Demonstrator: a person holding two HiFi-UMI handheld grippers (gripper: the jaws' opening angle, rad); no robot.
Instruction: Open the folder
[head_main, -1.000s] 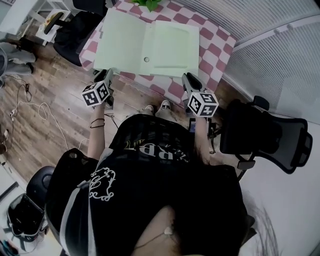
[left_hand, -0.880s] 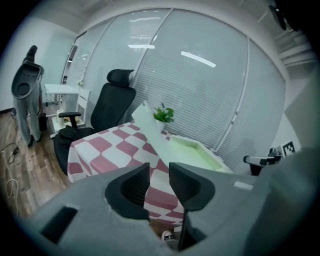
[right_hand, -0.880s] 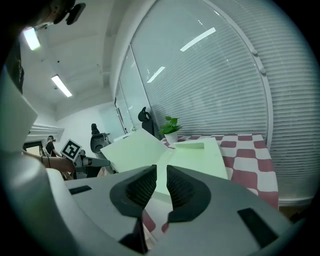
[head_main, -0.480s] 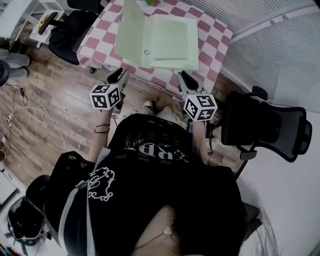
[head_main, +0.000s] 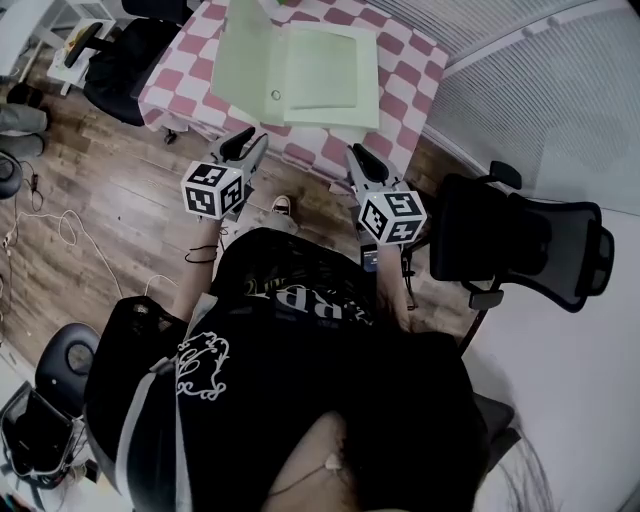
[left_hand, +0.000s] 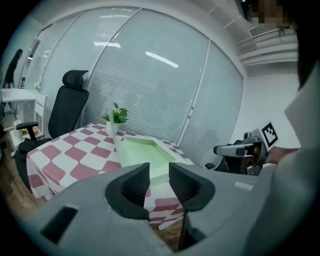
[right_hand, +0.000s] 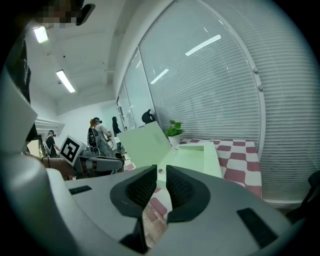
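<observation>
On the pink-and-white checked table, the pale green plastic folder has its cover standing upright, so opening looks half done; the left gripper and right gripper, jaws slightly apart and empty, probably must reach forward to lay it flat.

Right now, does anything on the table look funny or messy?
The folder has its cover sticking up at a slant, half open, though the left gripper and right gripper are both away from it. Nothing looks spilled or broken.
</observation>
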